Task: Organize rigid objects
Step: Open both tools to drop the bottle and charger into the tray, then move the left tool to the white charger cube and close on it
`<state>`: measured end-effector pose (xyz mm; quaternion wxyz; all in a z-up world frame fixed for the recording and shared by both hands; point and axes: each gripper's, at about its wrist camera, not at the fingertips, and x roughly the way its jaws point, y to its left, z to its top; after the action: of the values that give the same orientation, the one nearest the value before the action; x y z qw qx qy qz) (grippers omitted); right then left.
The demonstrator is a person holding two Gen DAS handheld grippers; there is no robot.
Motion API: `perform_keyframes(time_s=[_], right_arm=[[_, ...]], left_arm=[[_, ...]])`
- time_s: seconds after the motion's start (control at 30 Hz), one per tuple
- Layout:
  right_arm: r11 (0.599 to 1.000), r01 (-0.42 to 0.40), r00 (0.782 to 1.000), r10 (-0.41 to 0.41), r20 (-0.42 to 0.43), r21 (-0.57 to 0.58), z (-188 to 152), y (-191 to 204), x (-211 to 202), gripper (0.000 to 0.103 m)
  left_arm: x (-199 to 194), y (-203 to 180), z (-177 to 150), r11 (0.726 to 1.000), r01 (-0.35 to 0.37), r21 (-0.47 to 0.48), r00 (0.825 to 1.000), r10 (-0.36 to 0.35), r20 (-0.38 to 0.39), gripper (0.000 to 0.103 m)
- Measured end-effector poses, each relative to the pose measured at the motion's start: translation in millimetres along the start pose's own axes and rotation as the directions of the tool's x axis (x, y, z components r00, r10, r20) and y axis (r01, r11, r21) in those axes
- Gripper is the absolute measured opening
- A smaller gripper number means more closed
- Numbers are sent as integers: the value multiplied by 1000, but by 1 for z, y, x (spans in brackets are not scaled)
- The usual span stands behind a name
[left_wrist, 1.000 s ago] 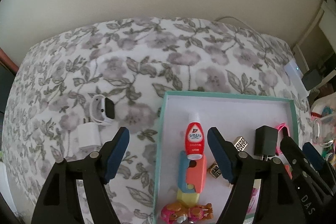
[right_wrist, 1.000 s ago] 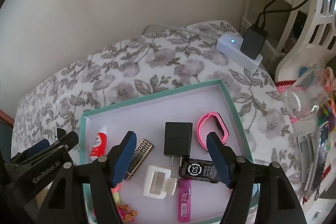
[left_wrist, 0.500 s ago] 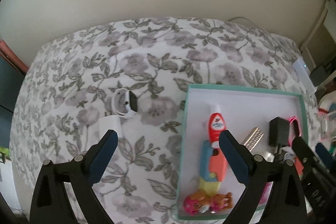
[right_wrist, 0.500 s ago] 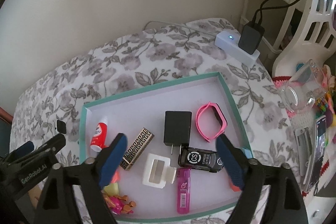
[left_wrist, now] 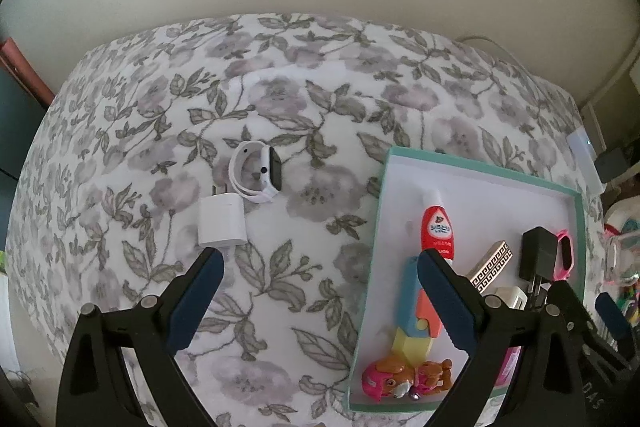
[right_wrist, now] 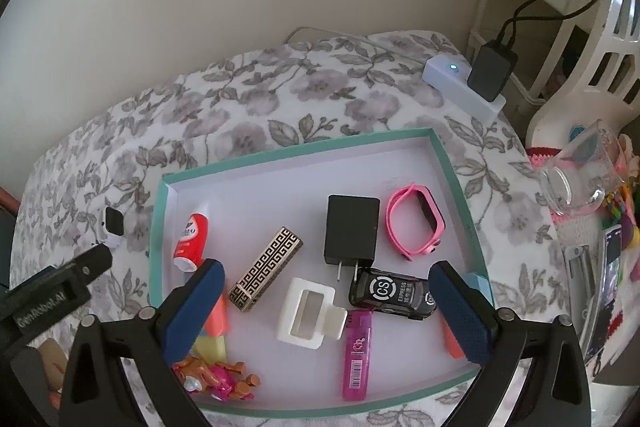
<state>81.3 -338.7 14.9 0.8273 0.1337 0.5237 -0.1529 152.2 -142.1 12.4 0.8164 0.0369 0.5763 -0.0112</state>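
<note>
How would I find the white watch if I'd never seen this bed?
Find the teal-rimmed tray on the flowery bedspread, then look on the cloth outside its left edge. The white watch lies there beside a white charger plug. Unlike the boxy plug, it is a looped strap with a dark screen.

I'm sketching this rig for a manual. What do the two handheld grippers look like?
Both the left gripper and right gripper have black angular plastic frames with silver screw heads and textured dark blue pads. White "GenRobot.AI" lettering marks the left one's side.
</note>
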Motion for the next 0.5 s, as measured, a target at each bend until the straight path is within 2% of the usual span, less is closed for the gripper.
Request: perform_keyframes(time_s=[0.5], right_arm=[[990, -26, 1000, 25, -11, -140, -11, 55, 7, 103]], left_arm=[[4, 62, 7, 991, -24, -133, 1000, 22, -16, 98]])
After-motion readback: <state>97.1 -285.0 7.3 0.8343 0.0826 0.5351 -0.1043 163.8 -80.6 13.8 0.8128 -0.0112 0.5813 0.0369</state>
